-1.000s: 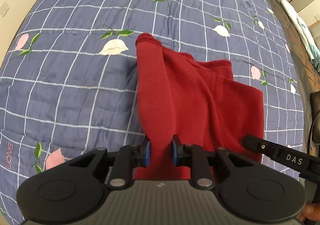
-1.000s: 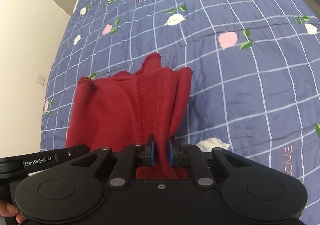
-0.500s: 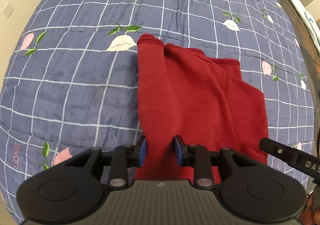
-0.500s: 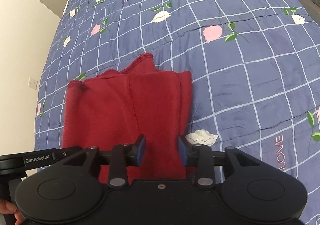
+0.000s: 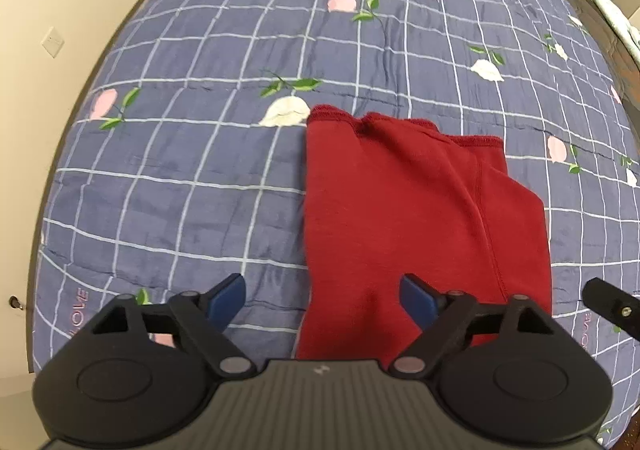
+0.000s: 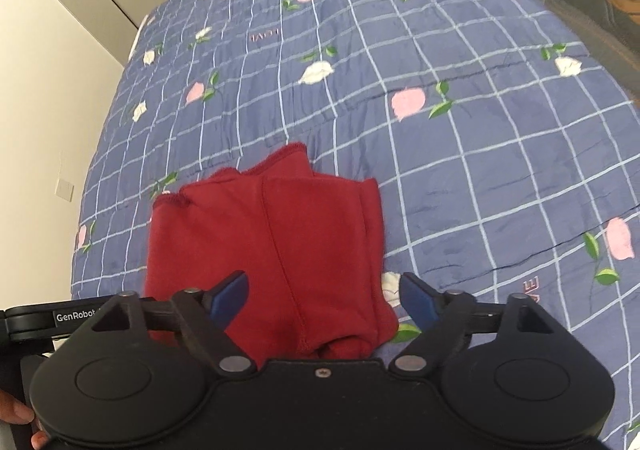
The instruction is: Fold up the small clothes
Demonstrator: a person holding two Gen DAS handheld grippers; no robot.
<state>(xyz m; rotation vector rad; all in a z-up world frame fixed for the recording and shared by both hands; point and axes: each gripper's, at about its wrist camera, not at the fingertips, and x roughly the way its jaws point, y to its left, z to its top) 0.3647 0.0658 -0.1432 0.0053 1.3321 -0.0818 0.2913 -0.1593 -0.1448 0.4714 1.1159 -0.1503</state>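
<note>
Red garment (image 5: 420, 217) lay folded flat on the bed quilt (image 5: 180, 177). Left claw (image 5: 322, 300) and right claw (image 6: 322, 298) both released, empty. Best lift straight off, avoid snagging near hem.

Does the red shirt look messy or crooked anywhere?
A little. The red garment lies folded on the quilt, but its far edge is uneven: one corner pokes past the others. Both grippers are open, clear of it.

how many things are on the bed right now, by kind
red garment: 1, lying folded on the blue floral bedspread
grippers: 2, left gripper and right gripper, both with fingers spread wide
total: 3
</note>
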